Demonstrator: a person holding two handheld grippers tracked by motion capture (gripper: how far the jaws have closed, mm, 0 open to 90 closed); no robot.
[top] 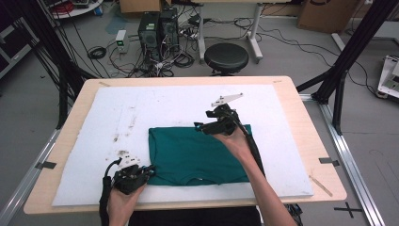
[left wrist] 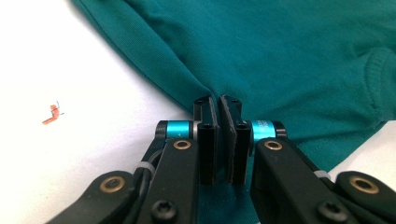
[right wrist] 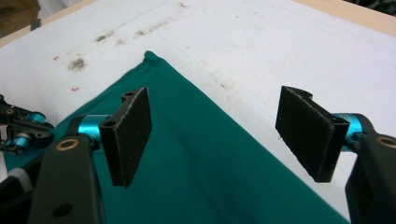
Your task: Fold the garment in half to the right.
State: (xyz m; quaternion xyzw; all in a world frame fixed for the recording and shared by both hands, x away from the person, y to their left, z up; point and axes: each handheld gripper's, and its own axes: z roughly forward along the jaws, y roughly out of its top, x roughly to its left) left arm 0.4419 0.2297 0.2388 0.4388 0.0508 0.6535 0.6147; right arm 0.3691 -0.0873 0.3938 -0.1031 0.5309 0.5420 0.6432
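Observation:
A teal green garment [top: 197, 155] lies flat on the white sheet [top: 141, 108] near the table's front. My left gripper [top: 149, 169] sits at the garment's near left corner. In the left gripper view [left wrist: 219, 105] its jaws are shut with a fold of the garment's [left wrist: 280, 46] edge pinched between the pads. My right gripper [top: 200, 126] hovers over the garment's far edge, pointing left. In the right gripper view [right wrist: 215, 135] its jaws stand wide apart with nothing between them. The garment [right wrist: 196, 186] and its far corner lie below them.
The white sheet covers most of the wooden table [top: 306, 122] and bears dark smudges [top: 123, 153] left of the garment. A small orange speck [left wrist: 52, 114] lies on it. Beyond the table stand a black stool [top: 226, 57], computer towers [top: 157, 28] and cables; black frame struts [top: 339, 84] rise at the right.

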